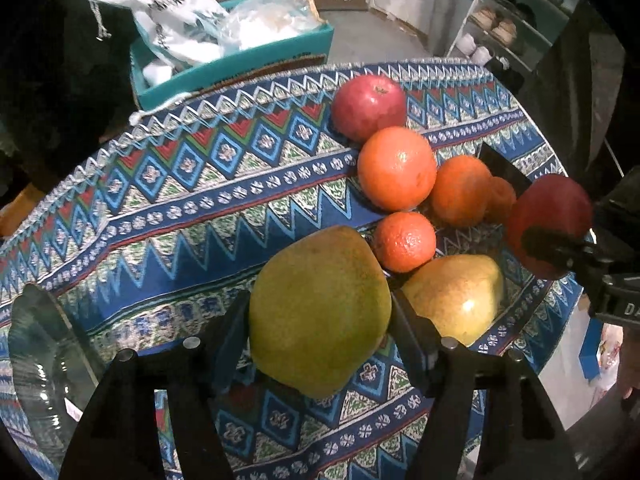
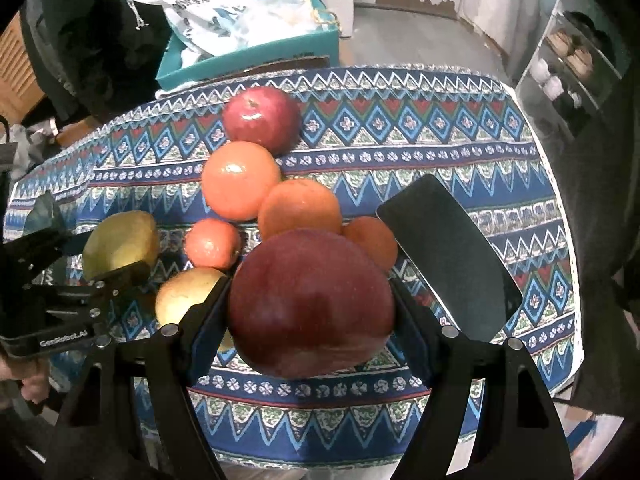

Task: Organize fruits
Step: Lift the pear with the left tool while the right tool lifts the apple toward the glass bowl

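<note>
Left gripper has its jaws clamped on a green pear, one finger pressed to each flank; the pear appears lifted clear of the patterned cloth that covers the bench

Right gripper has its jaws closed on a large dark red apple, fingers against both sides, the apple also raised off the cloth. In the left wrist view this gripper and its apple show at the right edge

Loose fruit remaining on the cloth, bunched together:
- second red apple at the far end of the cluster, stem up
- large orange touching that apple on its near side
- another orange just beside the first
- small mandarin nearer, touching or nearly touching the oranges
- a second small mandarin tucked behind the held apple, partly hidden
- yellow pear nearest, lying just beside the held green pear

A flat black slab lies on the cloth to the right of the fruit. A glass dish sits at the near left of the bench. Beyond the bench, a teal box holds white bags
</note>
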A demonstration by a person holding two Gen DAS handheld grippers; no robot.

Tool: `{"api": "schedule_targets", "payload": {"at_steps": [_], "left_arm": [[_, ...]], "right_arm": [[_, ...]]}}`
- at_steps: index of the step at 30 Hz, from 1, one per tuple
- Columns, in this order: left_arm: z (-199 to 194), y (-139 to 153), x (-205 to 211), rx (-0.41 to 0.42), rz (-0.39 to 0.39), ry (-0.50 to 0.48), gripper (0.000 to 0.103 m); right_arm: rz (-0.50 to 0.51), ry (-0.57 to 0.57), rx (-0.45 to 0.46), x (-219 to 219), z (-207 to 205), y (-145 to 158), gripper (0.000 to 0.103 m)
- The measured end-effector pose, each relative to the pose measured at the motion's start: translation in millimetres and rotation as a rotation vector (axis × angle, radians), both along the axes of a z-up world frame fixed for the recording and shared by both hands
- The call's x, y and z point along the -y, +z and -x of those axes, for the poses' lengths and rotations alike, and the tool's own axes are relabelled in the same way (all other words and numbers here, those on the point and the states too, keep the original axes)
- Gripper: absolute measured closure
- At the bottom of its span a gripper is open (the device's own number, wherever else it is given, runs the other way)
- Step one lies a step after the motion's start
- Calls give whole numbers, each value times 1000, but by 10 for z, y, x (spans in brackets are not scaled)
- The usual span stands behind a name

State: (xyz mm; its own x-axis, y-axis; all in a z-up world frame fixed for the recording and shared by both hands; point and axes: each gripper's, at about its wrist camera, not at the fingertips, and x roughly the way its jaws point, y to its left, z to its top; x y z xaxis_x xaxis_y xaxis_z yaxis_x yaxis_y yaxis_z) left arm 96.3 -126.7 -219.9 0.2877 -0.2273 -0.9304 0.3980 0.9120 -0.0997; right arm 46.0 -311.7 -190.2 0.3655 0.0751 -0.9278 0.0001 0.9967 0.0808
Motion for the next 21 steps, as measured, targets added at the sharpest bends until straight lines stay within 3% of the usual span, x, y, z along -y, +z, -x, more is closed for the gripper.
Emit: {"api": "schedule_targets", "payload": {"at_steps": [15,21], "left_arm": [[213,564,-279,107,34,62,34],[270,825,-417,138,81,99,34]], "right_arm": [[19,52,141,-212,50,448,27],[9,63,189,-272,84,621,27]]}}
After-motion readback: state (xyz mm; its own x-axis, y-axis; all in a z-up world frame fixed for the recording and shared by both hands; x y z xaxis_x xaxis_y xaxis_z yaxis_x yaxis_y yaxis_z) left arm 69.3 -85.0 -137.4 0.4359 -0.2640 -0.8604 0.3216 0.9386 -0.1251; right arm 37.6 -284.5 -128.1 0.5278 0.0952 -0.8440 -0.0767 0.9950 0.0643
